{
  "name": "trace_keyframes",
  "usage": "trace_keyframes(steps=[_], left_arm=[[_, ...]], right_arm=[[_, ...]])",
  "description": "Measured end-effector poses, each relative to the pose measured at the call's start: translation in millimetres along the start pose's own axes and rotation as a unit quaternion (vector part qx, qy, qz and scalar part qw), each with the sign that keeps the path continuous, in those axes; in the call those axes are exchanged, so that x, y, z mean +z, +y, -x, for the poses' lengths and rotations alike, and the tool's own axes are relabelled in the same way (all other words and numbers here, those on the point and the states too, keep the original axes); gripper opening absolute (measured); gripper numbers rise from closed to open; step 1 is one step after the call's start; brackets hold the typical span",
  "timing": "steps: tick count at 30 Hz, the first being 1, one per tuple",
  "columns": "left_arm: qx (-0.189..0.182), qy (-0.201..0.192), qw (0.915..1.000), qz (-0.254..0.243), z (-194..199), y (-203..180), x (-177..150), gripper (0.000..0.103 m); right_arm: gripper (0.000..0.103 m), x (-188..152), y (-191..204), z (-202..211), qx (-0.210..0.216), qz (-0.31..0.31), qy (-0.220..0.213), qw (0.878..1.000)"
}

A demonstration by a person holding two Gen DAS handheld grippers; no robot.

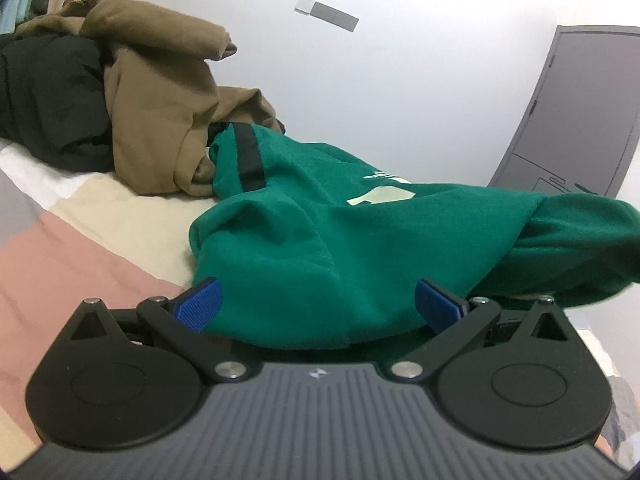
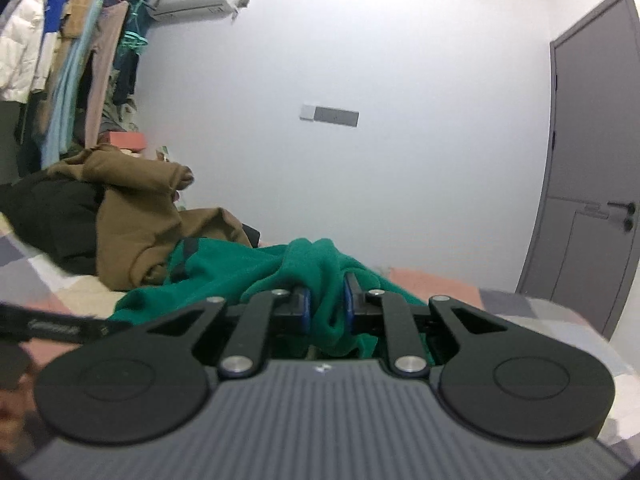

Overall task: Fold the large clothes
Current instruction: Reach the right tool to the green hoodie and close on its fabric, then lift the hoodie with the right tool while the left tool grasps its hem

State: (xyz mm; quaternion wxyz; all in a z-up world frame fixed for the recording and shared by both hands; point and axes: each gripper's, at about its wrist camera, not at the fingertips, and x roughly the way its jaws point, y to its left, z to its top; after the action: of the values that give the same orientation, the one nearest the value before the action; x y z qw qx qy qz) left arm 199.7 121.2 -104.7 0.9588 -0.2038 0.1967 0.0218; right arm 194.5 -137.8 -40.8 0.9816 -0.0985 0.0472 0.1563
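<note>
step: picking up green sweatshirt (image 1: 320, 240) to spread for folding
right gripper (image 2: 327, 307): clamped on bunched green fabric
left gripper (image 1: 318, 306): jaws apart, fabric between, not pinched
sweatshirt: crumpled on bed (image 1: 100, 248), brown garment (image 1: 160, 120) at 10 o'clock
next: pinch opposite edge with left, pull taut

Both views are lit evenly by soft, cool indoor light, with no hard shadows. The white wall (image 2: 400, 80) is bright and a little washed out. The fisheye lens bends the grey door (image 2: 592, 160) at the edge. The hanging clothes (image 2: 60, 60) and the green garment (image 1: 340, 240) look slightly blurred.
</note>
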Motion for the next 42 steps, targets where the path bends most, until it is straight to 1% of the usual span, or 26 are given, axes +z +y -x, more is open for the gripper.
trace_keyframes(steps=[4, 8, 10, 12, 14, 16, 19, 21, 22, 24, 26, 29, 31, 32, 33, 34, 36, 38, 40, 42], left_arm=[[-0.016, -0.005, 0.9999, 0.003, 23.4, -9.7, 2.4, 0.103], [-0.023, -0.023, 0.9994, -0.013, 52.4, -21.5, 6.1, 0.103], [-0.016, -0.025, 0.9994, -0.018, 63.0, -27.7, 8.5, 0.103], [-0.021, -0.021, 0.9994, -0.014, 72.5, -33.3, 11.8, 0.103], [-0.029, -0.023, 0.9993, -0.011, 80.9, -37.6, 12.0, 0.103], [-0.022, -0.015, 0.9994, -0.02, 85.7, -44.1, 9.5, 0.103], [-0.017, -0.002, 0.9995, -0.027, 88.5, -48.0, 2.0, 0.103], [-0.01, 0.018, 0.9996, -0.021, 85.4, -47.3, -2.2, 0.103], [-0.012, 0.03, 0.9994, -0.015, 83.1, -45.4, -4.5, 0.103], [-0.018, 0.053, 0.9984, -0.002, 77.4, -41.6, -7.4, 0.103], [-0.015, 0.07, 0.9974, 0.004, 69.5, -37.2, -8.8, 0.103], [-0.019, 0.085, 0.996, 0.022, 64.4, -31.8, -9.6, 0.103], [-0.025, 0.093, 0.9947, 0.036, 60.5, -27.0, -9.9, 0.103], [-0.028, 0.097, 0.9939, 0.045, 59.0, -24.4, -10.1, 0.103], [-0.032, 0.102, 0.9927, 0.057, 56.8, -20.9, -10.2, 0.103], [-0.038, 0.107, 0.9909, 0.072, 54.5, -16.7, -10.2, 0.103], [-0.052, 0.117, 0.9866, 0.101, 48.5, -8.4, -10.1, 0.102], [-0.071, 0.122, 0.9819, 0.126, 43.1, -1.2, -10.1, 0.102], [-0.094, 0.126, 0.9766, 0.147, 36.9, 2.2, -10.6, 0.102], [-0.114, 0.137, 0.9697, 0.167, 27.9, 4.1, -14.1, 0.102]], right_arm=[[0.018, 5.0, -0.5, 38.6, 0.0, 0.01, -0.012, 1.0], [0.018, 5.2, -3.6, 77.4, 0.015, -0.015, -0.018, 1.0], [0.018, 1.0, 0.1, 94.5, 0.021, -0.005, -0.016, 1.0], [0.018, -6.2, 1.7, 112.3, 0.035, -0.002, -0.006, 0.999], [0.018, -16.9, 1.1, 123.9, 0.063, -0.022, 0.021, 0.998], [0.018, -29.1, 5.6, 129.1, 0.077, -0.024, 0.055, 0.995], [0.016, -49.4, 11.2, 127.0, 0.115, -0.039, 0.134, 0.983], [0.016, -56.6, 14.4, 117.3, 0.118, -0.035, 0.175, 0.977], [0.016, -59.8, 12.5, 109.9, 0.124, -0.043, 0.194, 0.972], [0.016, -64.3, 7.4, 98.7, 0.133, -0.07, 0.221, 0.964], [0.017, -69.9, 6.1, 91.7, 0.137, -0.086, 0.243, 0.956], [0.022, -71.2, 1.6, 94.2, 0.139, -0.117, 0.242, 0.953], [0.045, -72.7, -1.6, 99.8, 0.147, -0.141, 0.24, 0.949], [0.051, -72.9, -6.2, 100.1, 0.157, -0.159, 0.238, 0.945], [0.061, -71.6, -10.1, 100.8, 0.163, -0.173, 0.233, 0.943], [0.069, -69.5, -14.6, 102.4, 0.168, -0.188, 0.226, 0.941], [0.07, -64.8, -27.0, 107.8, 0.176, -0.224, 0.206, 0.936], [0.07, -62.8, -44.5, 110.6, 0.178, -0.272, 0.184, 0.928], [0.07, -62.9, -60.1, 107.3, 0.155, -0.305, 0.175, 0.923], [0.072, -65.2, -73.3, 96.5, 0.121, -0.318, 0.178, 0.923]])
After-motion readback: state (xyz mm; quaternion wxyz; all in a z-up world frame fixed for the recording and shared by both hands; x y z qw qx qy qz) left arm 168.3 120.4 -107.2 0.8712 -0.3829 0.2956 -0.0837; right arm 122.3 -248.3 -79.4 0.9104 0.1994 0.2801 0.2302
